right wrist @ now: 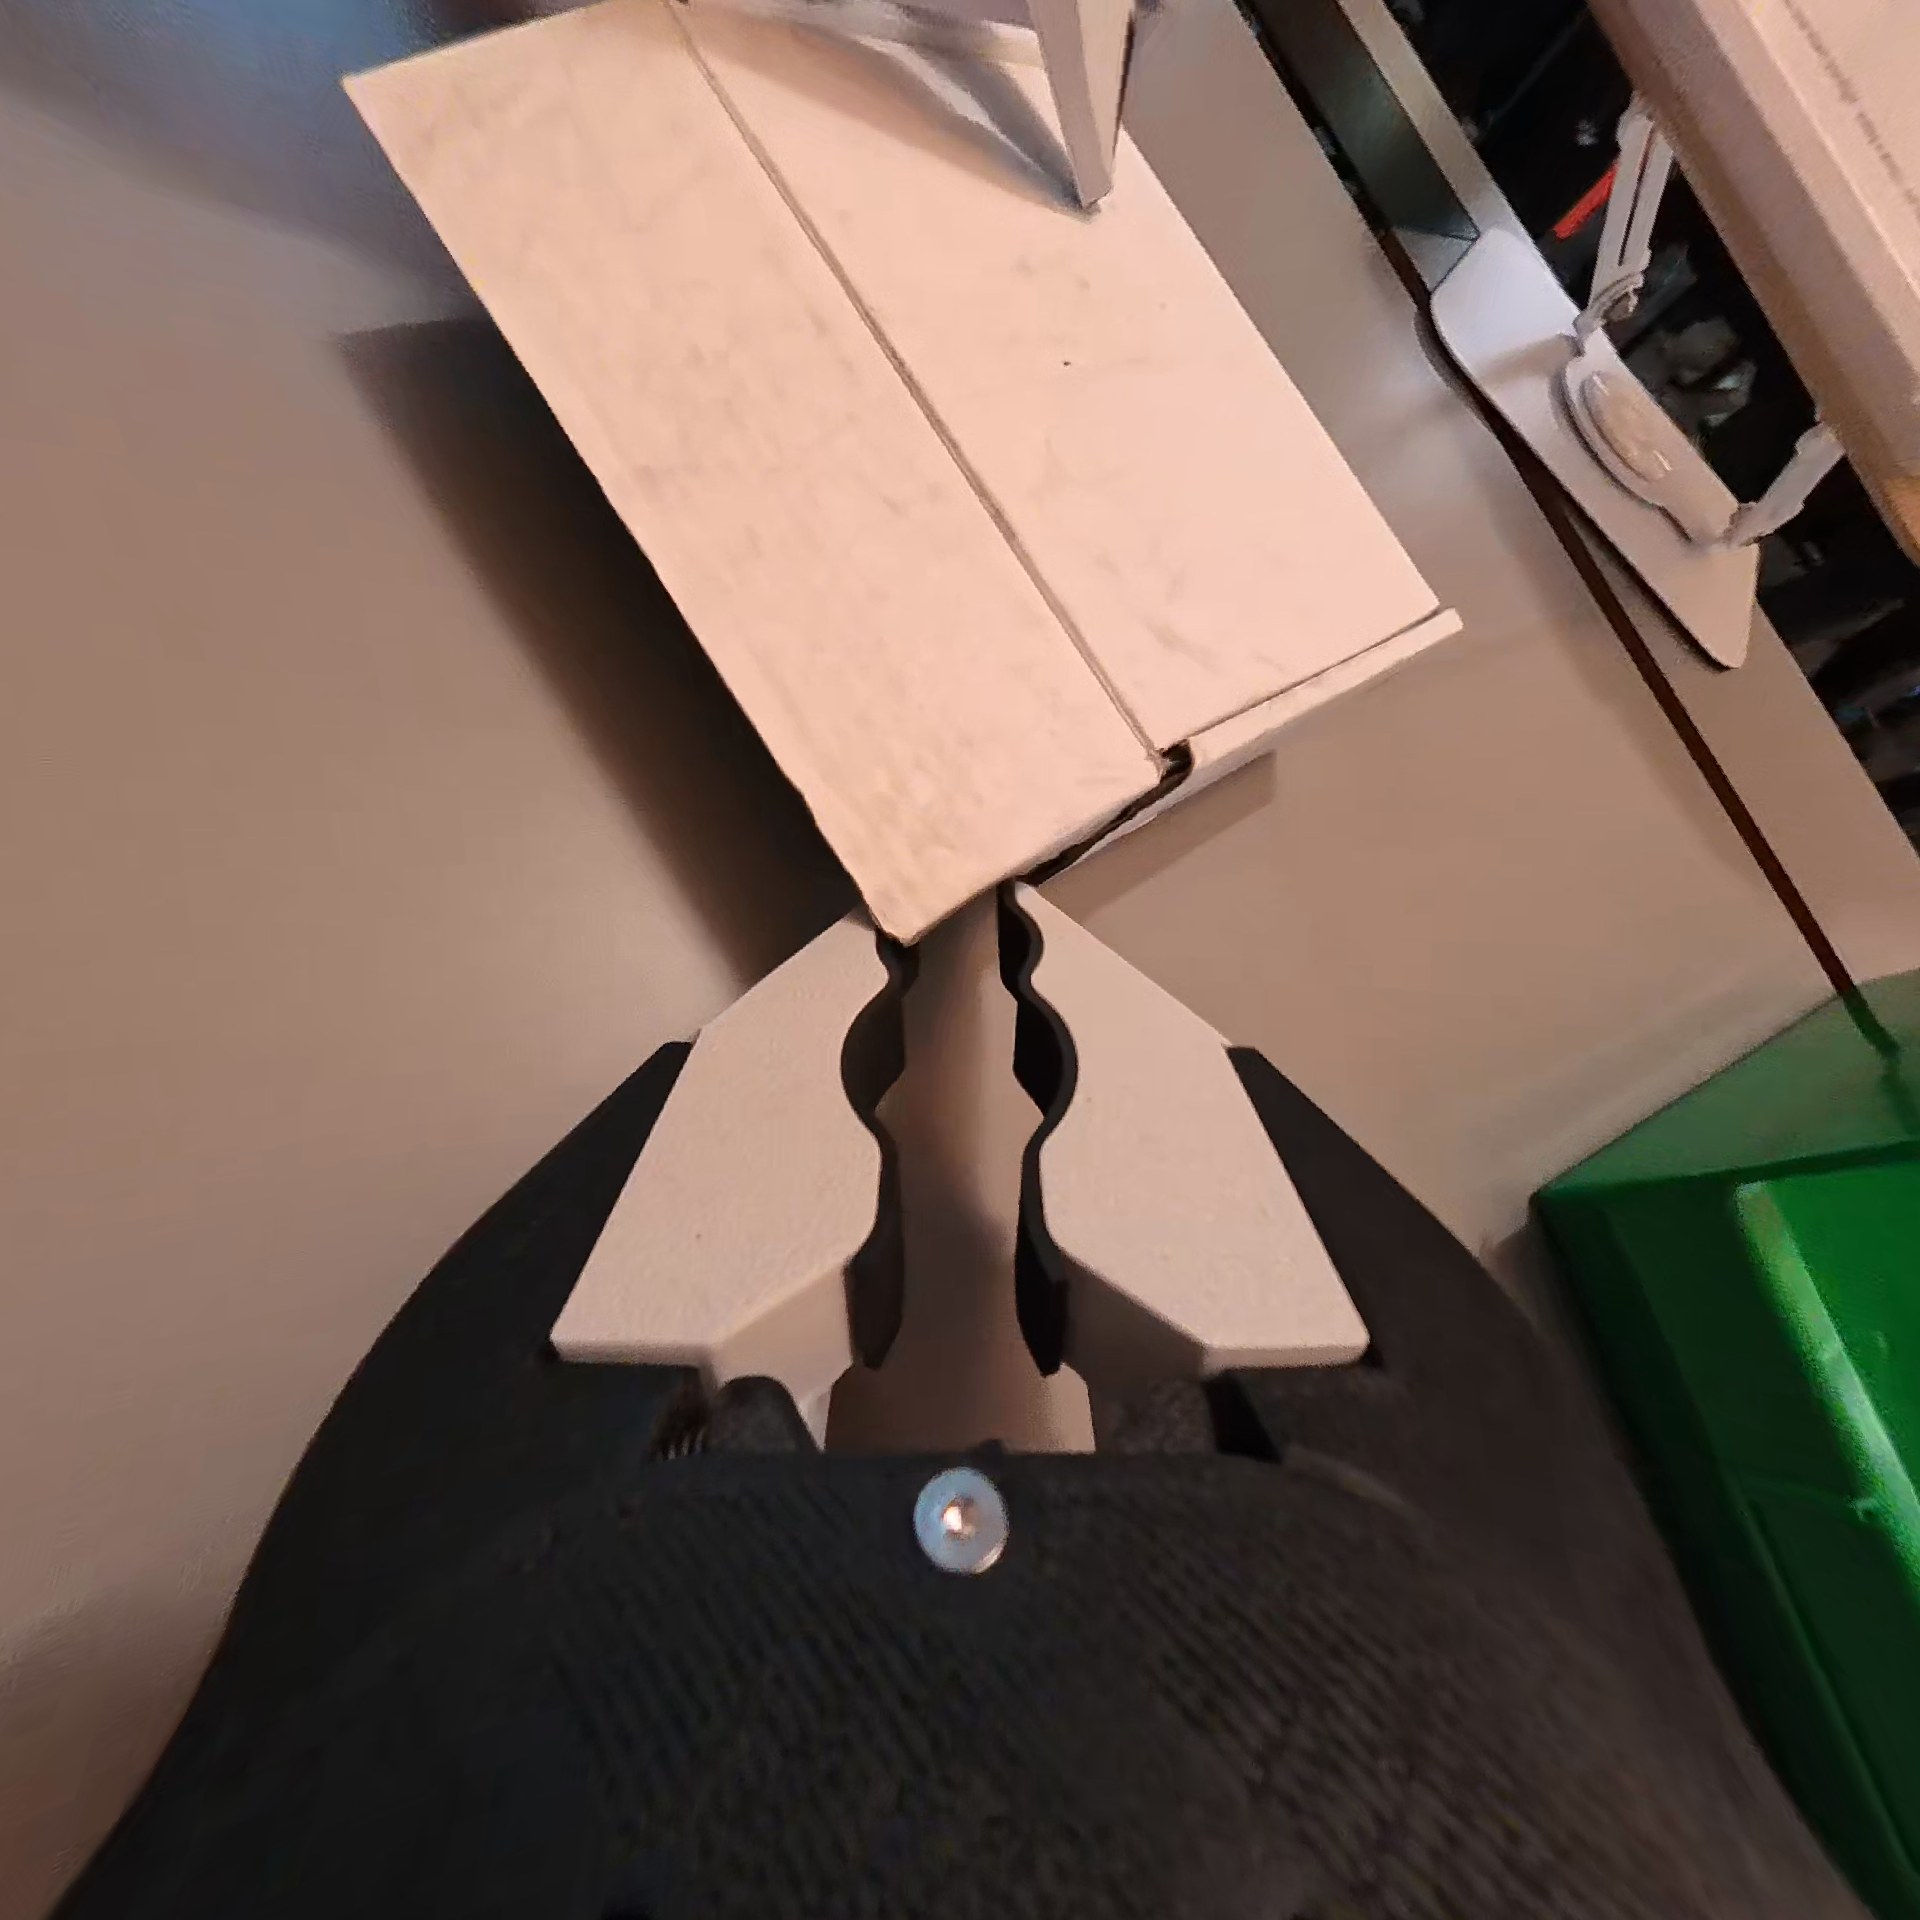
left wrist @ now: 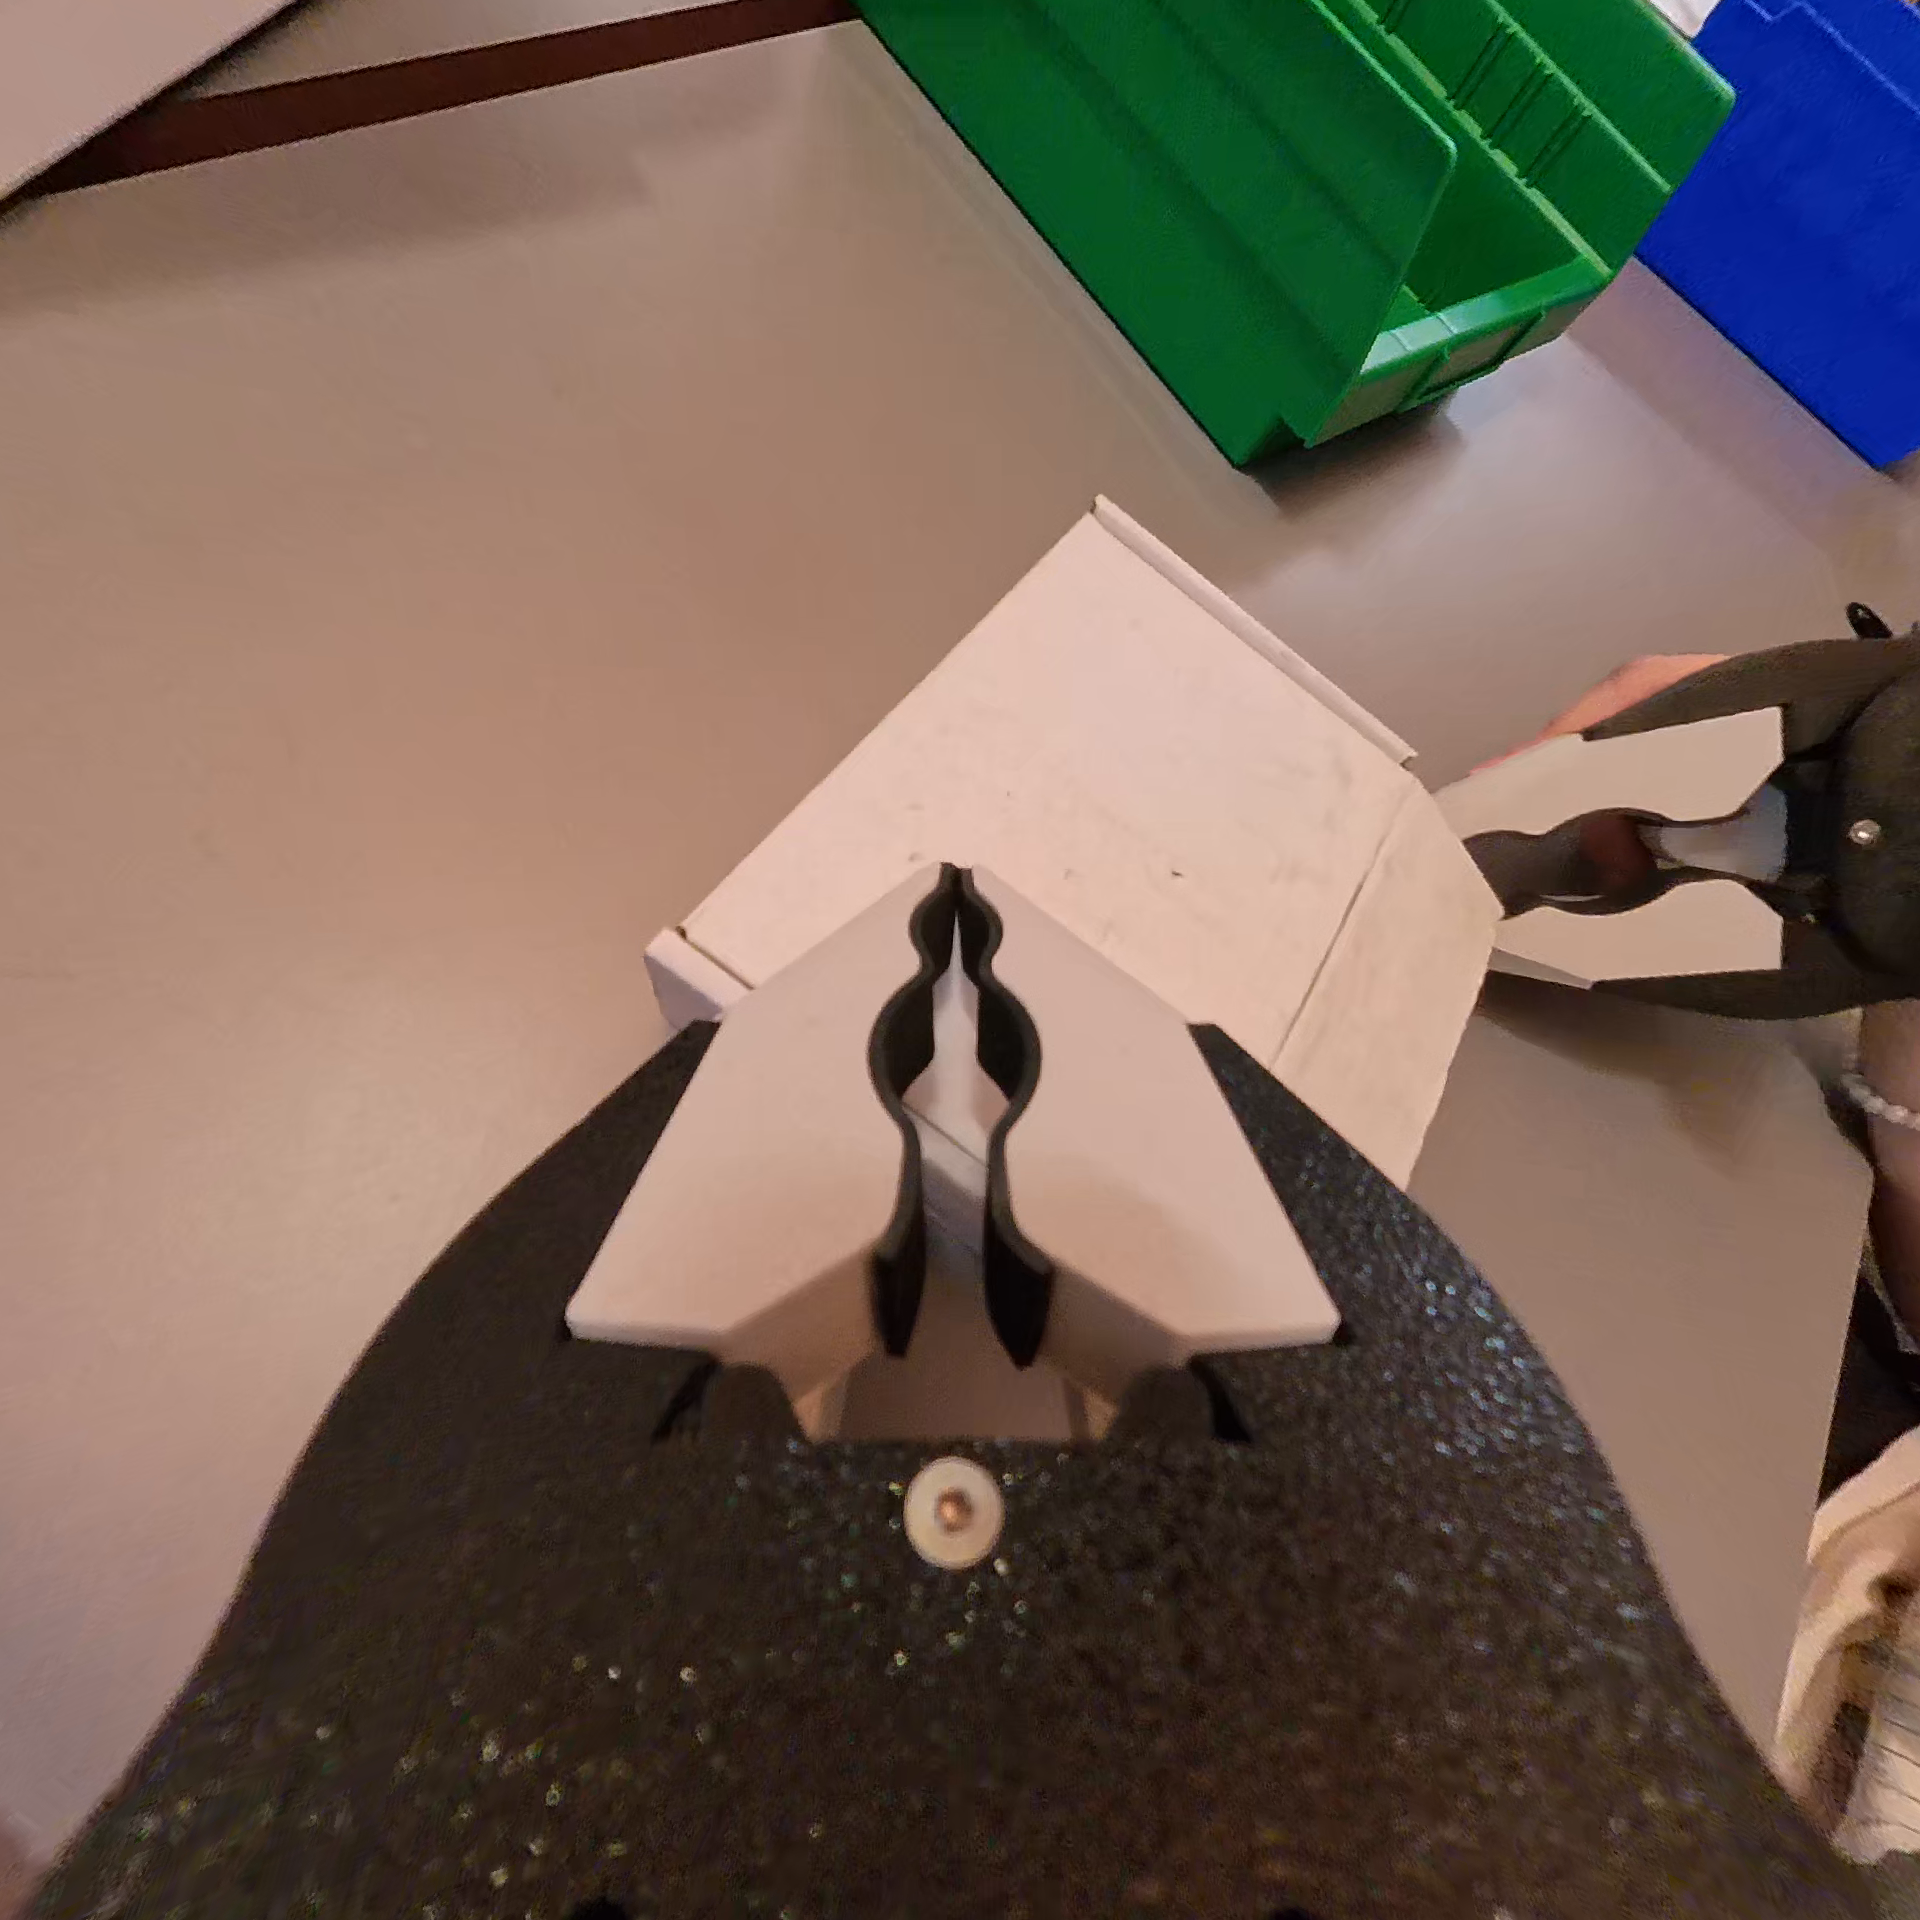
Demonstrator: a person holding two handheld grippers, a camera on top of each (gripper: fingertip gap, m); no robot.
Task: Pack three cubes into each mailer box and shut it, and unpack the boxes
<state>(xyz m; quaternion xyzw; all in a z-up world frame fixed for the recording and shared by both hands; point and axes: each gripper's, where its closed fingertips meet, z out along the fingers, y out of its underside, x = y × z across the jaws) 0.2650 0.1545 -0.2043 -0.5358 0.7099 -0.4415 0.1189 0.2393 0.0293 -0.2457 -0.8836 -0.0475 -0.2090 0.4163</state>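
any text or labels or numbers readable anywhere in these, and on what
None can be read.
The white mailer box bears only scuffs, no print.
The green bin and the blue bin show no label.
The left tool and right tool are unmarked.
The clutter beyond the table edge is too blurred to tell.

Table [left wrist: 468, 623]: mailer box [left wrist: 1091, 769], green bin [left wrist: 1247, 208].

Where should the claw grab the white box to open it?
Probably the front flap of the white mailer box, at the corner nearest the right gripper. A small gap shows under the flap there, so one finger could slip in from the front.
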